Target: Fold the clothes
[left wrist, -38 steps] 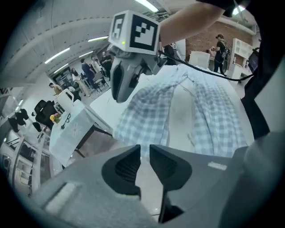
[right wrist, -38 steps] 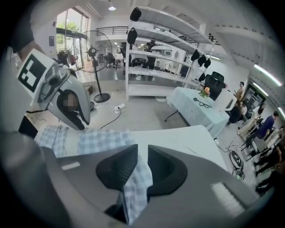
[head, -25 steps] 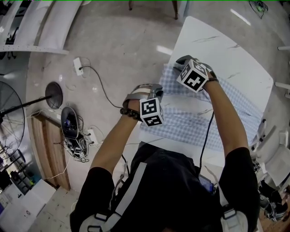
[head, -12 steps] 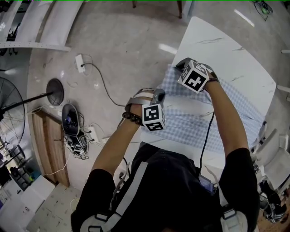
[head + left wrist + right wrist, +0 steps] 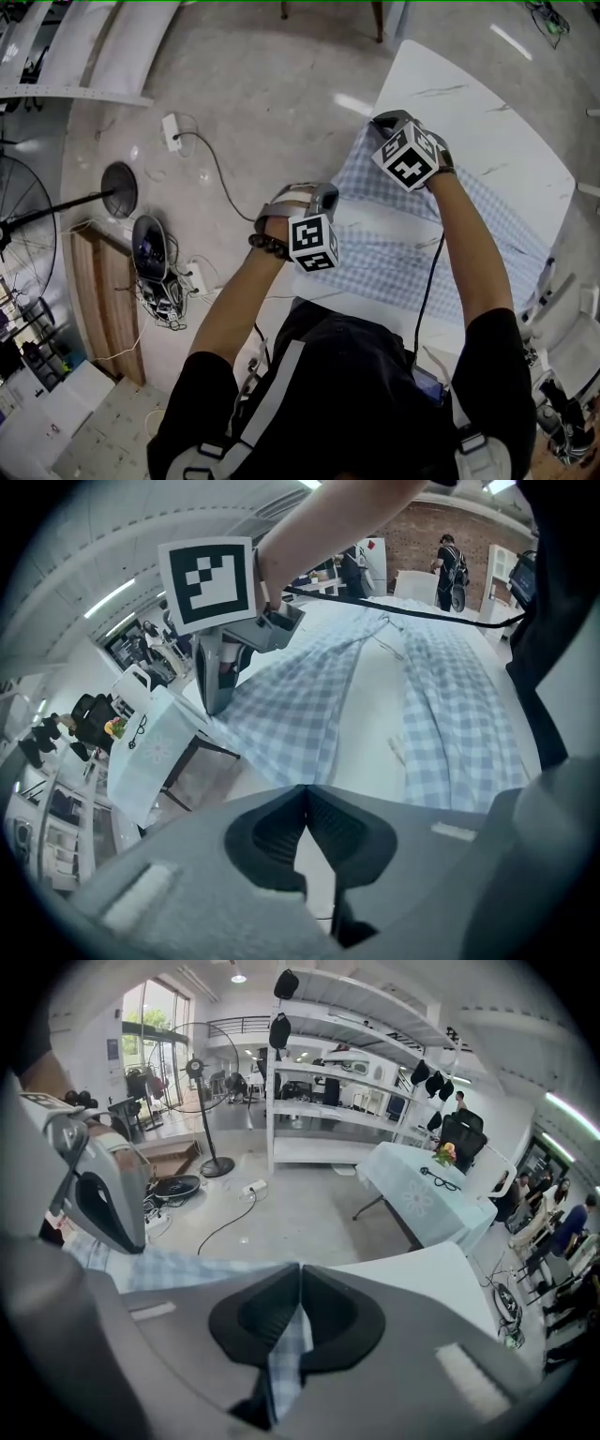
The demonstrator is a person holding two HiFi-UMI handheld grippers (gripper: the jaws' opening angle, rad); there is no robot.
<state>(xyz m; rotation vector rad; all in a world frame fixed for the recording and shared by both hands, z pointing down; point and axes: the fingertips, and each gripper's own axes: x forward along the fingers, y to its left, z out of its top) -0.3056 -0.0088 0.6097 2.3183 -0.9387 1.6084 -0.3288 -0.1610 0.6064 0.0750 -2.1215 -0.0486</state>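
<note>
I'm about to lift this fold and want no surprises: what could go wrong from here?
The right gripper pinches only a thin strip of the checked garment; it may slip out. The left gripper is shut with no checked cloth visible between its jaws, so that side might stay behind.

Bright, even indoor light; glare on glossy floor (image 5: 347, 101); heavy fisheye bending, dark corners.

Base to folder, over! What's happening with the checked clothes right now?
Right gripper shut on blue-and-white checked cloth garment. Left gripper shut at its near edge, hold unclear. Garment spread on white marble-look table. No obstacle seen.
</note>
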